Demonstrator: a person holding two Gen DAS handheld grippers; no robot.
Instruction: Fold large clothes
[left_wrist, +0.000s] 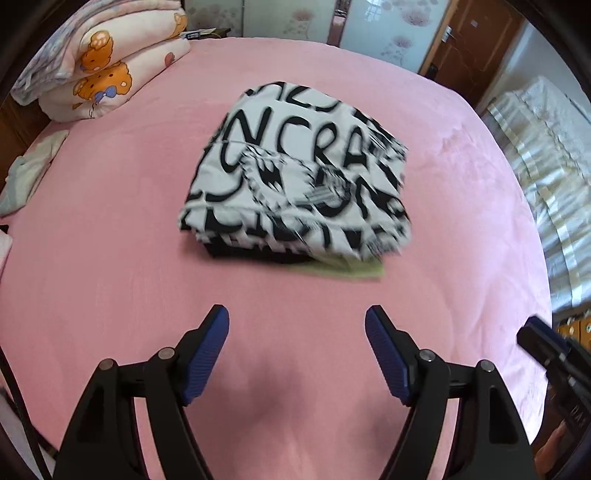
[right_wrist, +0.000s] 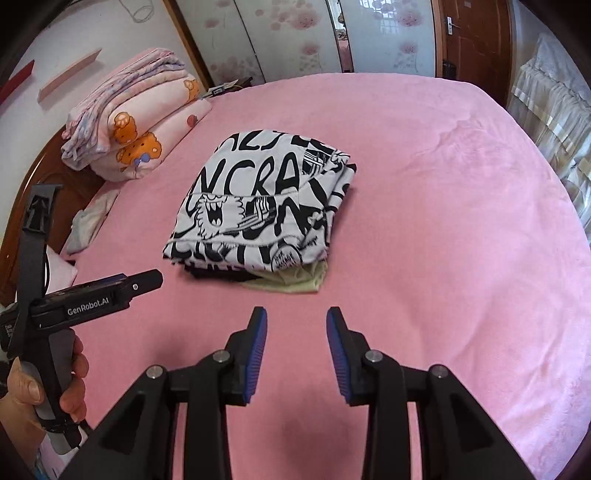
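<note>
Bright, even daylight; strong fisheye bending with dark corners.
Motion-smeared on the folded black-and-white lettered garment (left_wrist: 295, 177) in the left wrist view, sharp in the right; soft shadows on the pink plush bedspread (right_wrist: 443, 221).

Both wrist cameras look forward and downward over the pink bed (left_wrist: 110, 258), near its front edge; both share the folded printed garment (right_wrist: 258, 210) mid-bed.
</note>
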